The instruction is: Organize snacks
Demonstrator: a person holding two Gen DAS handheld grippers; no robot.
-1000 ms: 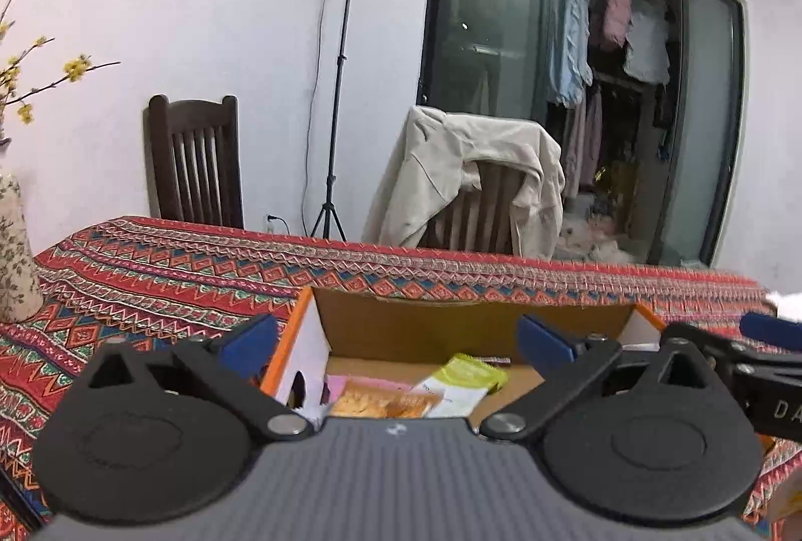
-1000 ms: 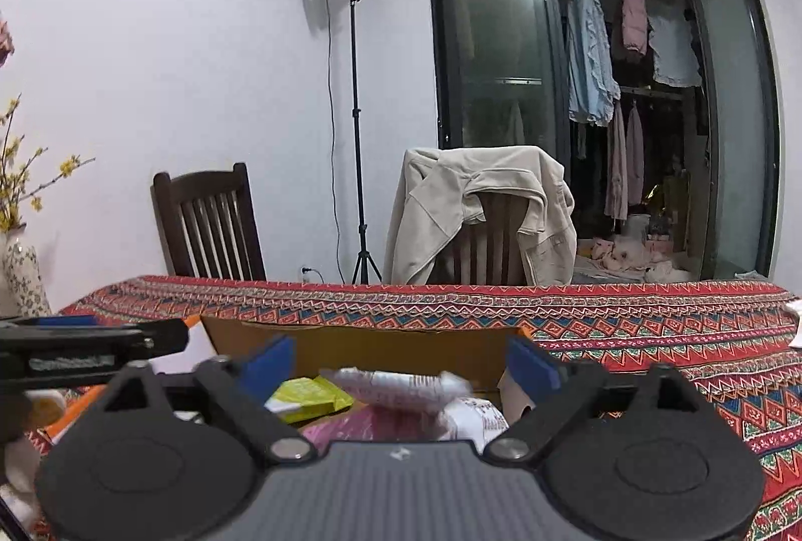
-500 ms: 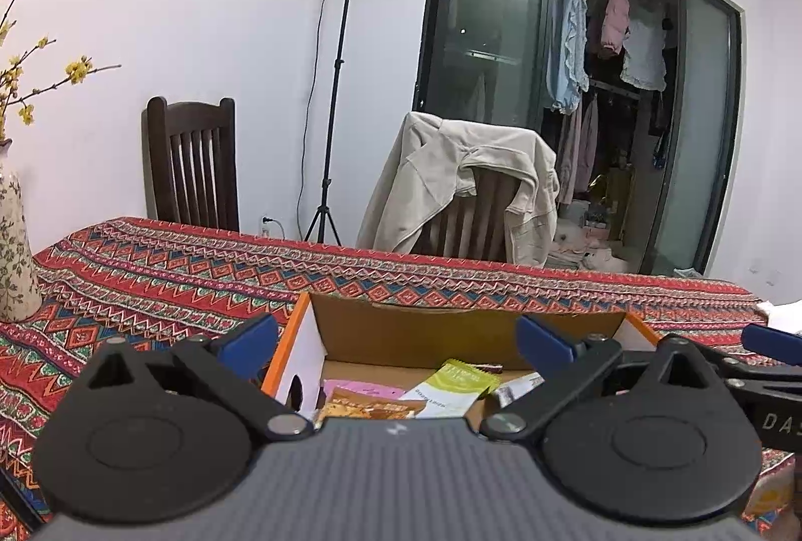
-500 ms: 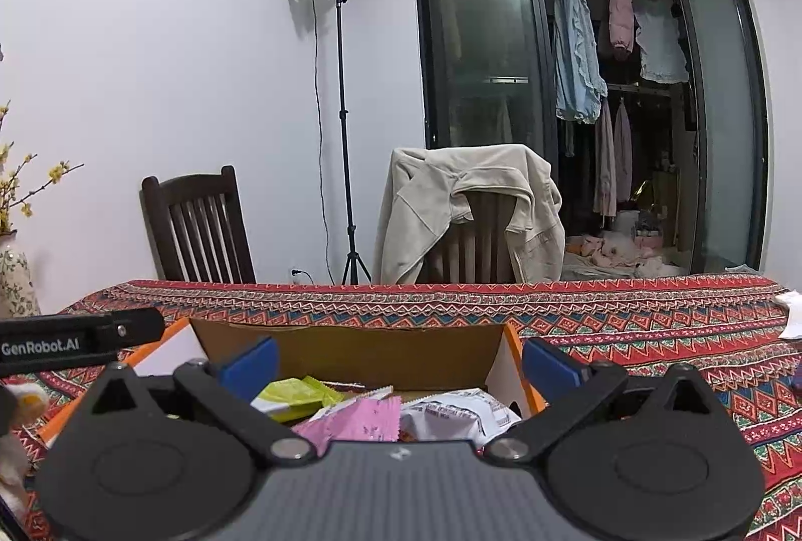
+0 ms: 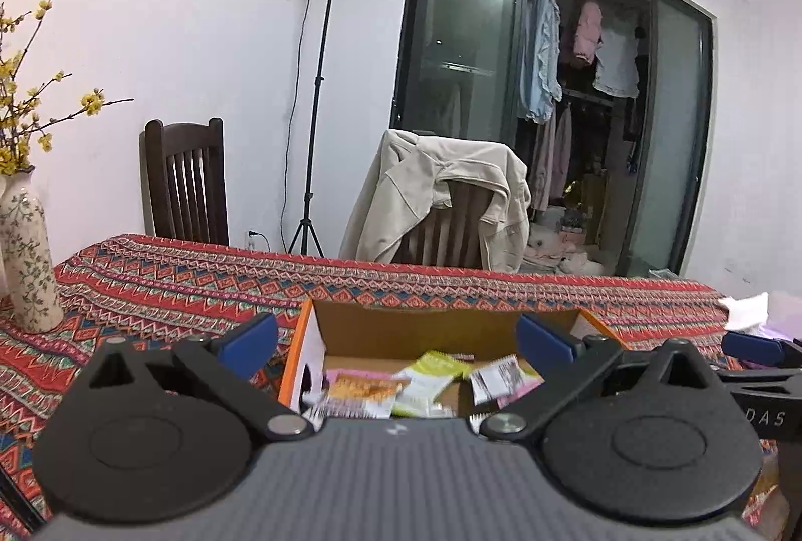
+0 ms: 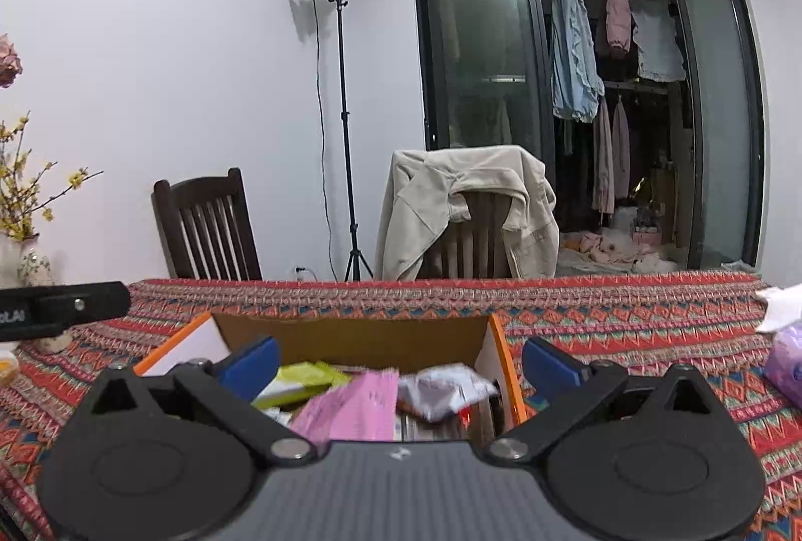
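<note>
Facing: both grippers are pointed across the patterned tablecloth [image 5: 165, 280] toward an open cardboard box [image 5: 416, 330] that is seen just ahead of and below each of them.
Left gripper [image 5: 396, 340]: its blue pads are spread wide, with nothing clamped; the box is seen between them, offset slightly toward its right pad.
Right gripper [image 6: 398, 363]: its jaws are held fully apart, and no packet is pressed by either pad; the box lies between them, offset toward its left pad.
Snacks: loose packets are piled inside the box, namely a green packet [image 6: 301, 383], a pink packet [image 6: 351, 405], a silver-white packet [image 6: 446, 390] and, in the left view, an orange-brown packet [image 5: 363, 390].
Packet lie: the packets are overlapped at mixed angles; long axes cannot be told reliably because of blur.
Nearer hand: the silver-white packet sits by the box's right wall, so it is judged closer to the right gripper; the orange-brown one by the left wall is judged closer to the left.
Outside the box: a pale purple pack [image 6: 787, 365] is seen on the cloth well to the right, nearest the right gripper.
Deciding relation: any further snack must be approached away from the box, sideways, since nothing is held.
Risk: the box's orange rim could be clipped by a low pad.
</note>
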